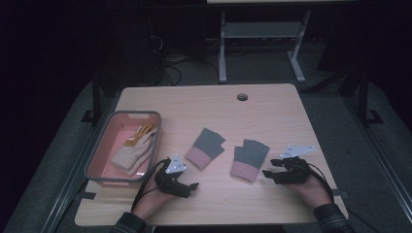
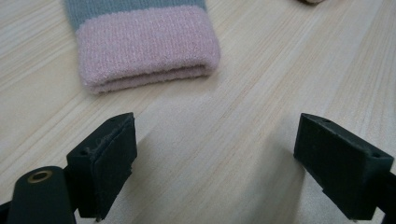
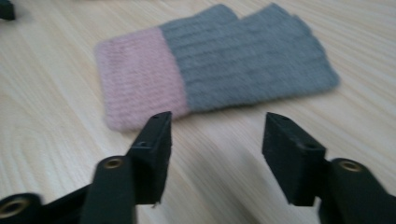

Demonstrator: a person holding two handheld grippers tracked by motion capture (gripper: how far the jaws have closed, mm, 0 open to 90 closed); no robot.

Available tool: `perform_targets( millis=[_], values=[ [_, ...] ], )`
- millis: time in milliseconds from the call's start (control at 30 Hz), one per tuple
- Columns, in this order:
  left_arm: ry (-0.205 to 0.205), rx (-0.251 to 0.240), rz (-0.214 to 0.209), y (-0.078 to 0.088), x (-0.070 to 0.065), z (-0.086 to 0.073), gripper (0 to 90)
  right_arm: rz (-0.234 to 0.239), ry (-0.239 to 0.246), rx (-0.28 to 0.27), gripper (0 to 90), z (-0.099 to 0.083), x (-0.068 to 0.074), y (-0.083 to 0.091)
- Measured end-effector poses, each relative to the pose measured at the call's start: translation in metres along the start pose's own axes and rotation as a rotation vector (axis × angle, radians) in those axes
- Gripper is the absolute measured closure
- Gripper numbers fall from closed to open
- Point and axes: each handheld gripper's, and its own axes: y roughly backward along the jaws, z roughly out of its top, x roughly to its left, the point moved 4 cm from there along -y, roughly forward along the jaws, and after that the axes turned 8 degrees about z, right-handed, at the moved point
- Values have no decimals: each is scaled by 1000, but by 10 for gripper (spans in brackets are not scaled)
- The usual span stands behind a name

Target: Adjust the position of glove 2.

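1. While both grippers stand spread and empty, the right gripper (image 1: pixel 270 173) should close on the pink cuff of the right fingerless glove (image 1: pixel 248 160) just ahead (pinch low).
2. Left gripper (image 1: pixel 193 186) faces the left glove (image 1: pixel 205 147); pink basket (image 1: pixel 98 160) with beige gloves (image 1: pixel 132 153) sits clear.

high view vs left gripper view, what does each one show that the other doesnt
The high view alone takes in the pink basket holding a beige glove, a second grey-and-pink glove, the right gripper with its jaws apart, and the whole table.

The left gripper view alone gives a close look at the folded pink cuff and at the bare wood between the left gripper and that cuff.

Both show the left gripper open and empty, near the left grey-and-pink glove.
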Motion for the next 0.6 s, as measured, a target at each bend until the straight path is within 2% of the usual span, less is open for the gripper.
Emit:
perform_targets(
  millis=[33, 133, 367, 533, 600],
  values=[
    [3, 6, 2, 0, 0, 1, 126, -18, -3, -8, 353, -3, -3, 1],
    [21, 34, 0, 0, 1, 5, 139, -36, -10, -10, 344, -5, -7, 0],
    [38, 13, 10, 3, 6, 29, 159, -36, -12, 1, 347, -7, -11, -4],
    [48, 8, 22, -2, 12, 48, 229, -36, -8, 0, 348, -7, -11, -4],
    [59, 15, 25, -6, 18, 56, 318, -35, -2, 0, 349, -7, -11, -4]
  ],
)
